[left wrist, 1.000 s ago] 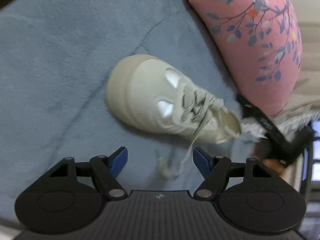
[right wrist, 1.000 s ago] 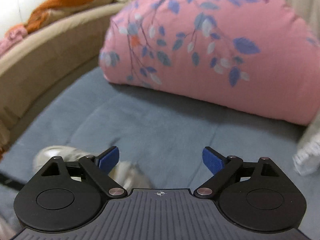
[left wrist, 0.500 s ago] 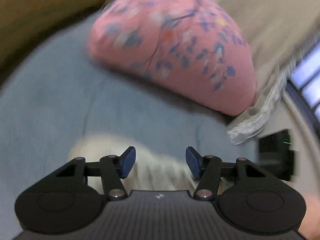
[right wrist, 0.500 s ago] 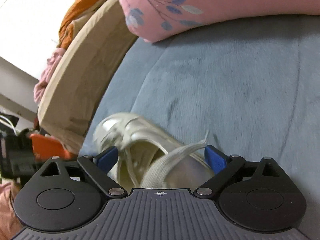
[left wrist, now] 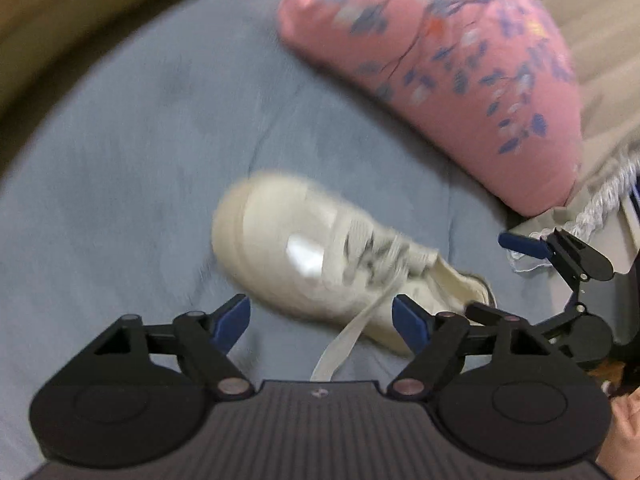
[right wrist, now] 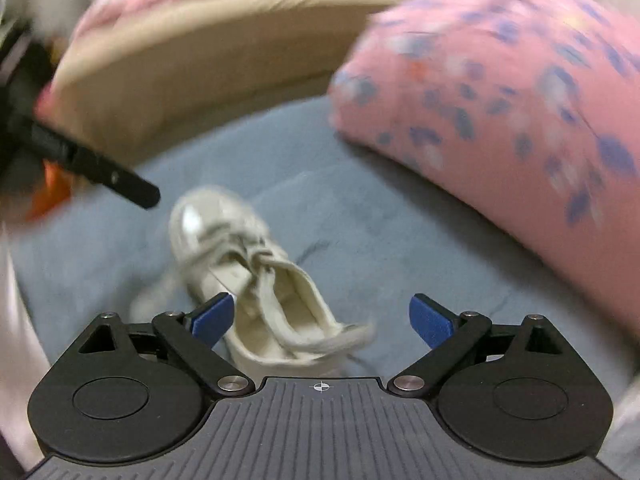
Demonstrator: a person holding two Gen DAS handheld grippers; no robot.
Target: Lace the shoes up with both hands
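1. Left wrist view: your left claw [left wrist: 321,316] stands wide open with nothing between its blue pads [left wrist: 232,316]. The shoe [left wrist: 320,264] lies on the blue-grey cushion [left wrist: 120,184], toe pointing away to the left, its heel end toward your right claw [left wrist: 524,246], which shows at the right edge, well apart from the laces. The pink pillow [left wrist: 460,68] sits beyond the shoe, not touching it.

2. Same view, progress: the lacing across the tongue looks crossed through the eyelets, though blur hides how many. One loose lace [left wrist: 356,330] runs from the throat down toward your left claw and passes between its fingers without being pinched. I see no bow or knot.

3. Right wrist view: your right claw [right wrist: 322,320] is also spread wide and holds nothing. The shoe [right wrist: 256,284] lies just ahead, its opening toward the camera, partly behind the left blue pad [right wrist: 212,320]. A lace end [right wrist: 340,340] trails off the collar to the right, lying between the fingers but free. Your left claw's black finger [right wrist: 116,180] reaches in from the left, above the toe.

4. Judgement: the threading seems largely in place, but the ends are slack and untied. What is left, as far as I can tell, is for you to take one end in each claw, pull them snug and tie them. Blur in both views keeps me from checking the top eyelets.
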